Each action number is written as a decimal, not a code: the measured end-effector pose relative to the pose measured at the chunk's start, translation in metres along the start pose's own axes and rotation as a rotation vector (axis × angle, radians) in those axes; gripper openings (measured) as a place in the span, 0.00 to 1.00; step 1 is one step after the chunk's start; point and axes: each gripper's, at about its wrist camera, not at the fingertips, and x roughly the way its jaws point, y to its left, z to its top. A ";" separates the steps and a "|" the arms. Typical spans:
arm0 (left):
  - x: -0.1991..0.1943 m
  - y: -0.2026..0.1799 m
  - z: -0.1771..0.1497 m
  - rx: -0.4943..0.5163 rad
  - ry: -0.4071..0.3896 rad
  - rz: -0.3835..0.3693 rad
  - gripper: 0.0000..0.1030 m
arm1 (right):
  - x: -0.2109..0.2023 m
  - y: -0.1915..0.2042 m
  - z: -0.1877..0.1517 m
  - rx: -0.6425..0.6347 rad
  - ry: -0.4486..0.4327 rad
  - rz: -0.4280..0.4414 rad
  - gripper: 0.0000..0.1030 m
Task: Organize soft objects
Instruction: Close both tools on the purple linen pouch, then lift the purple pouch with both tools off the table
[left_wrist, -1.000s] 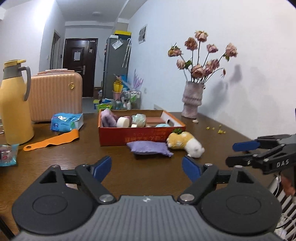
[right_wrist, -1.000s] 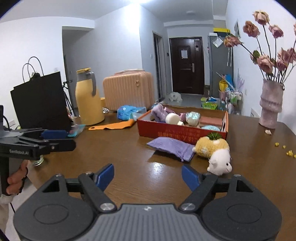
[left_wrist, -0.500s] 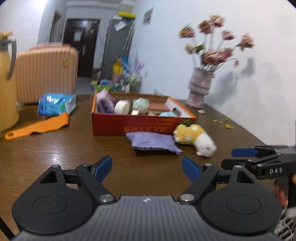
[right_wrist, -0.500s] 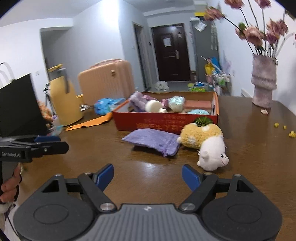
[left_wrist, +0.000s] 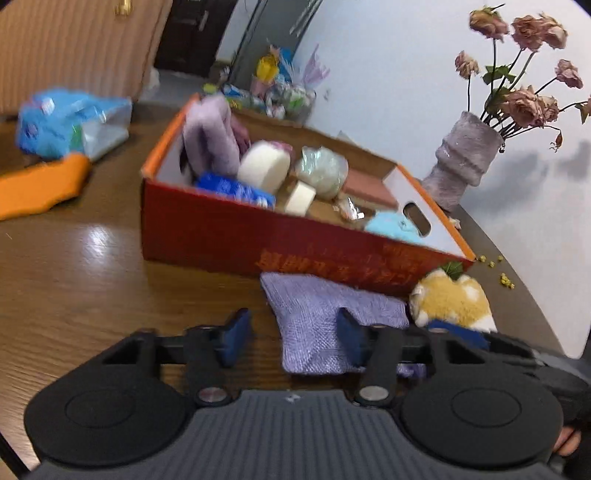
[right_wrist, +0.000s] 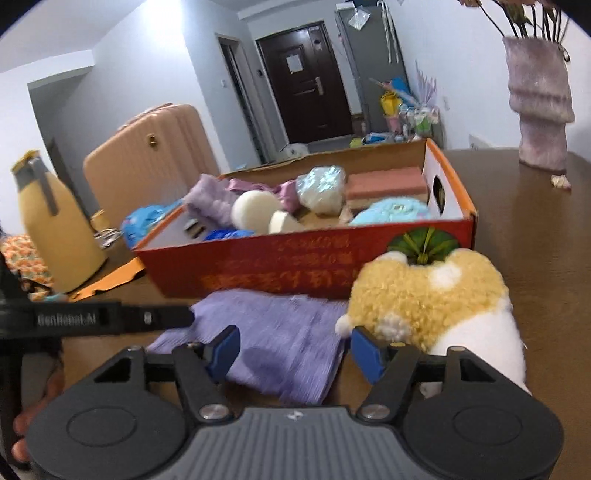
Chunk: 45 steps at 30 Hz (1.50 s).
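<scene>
While tilted downward, both grippers (left_wrist: 291, 338) (right_wrist: 293, 350) closing (nothing pinched) over purple cloth (right_wrist: 273, 343).

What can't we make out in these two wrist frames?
- Red box lettering: motion blur, both views.
- Purple cloth near edge: right wrist view, hidden behind the right gripper.
- Plush toy lower half: left wrist view, covered by the other gripper's arm.
- Flowers: right wrist view, cut off by top edge.
</scene>
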 end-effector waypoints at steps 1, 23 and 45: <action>0.002 0.004 -0.003 -0.012 0.007 -0.038 0.36 | 0.005 0.001 0.001 -0.016 -0.003 -0.008 0.64; -0.001 -0.011 -0.023 0.036 0.083 -0.063 0.08 | 0.016 0.027 -0.017 -0.237 0.027 -0.070 0.15; -0.118 -0.020 -0.131 0.049 0.028 -0.011 0.08 | -0.088 0.018 -0.072 0.014 -0.058 0.123 0.50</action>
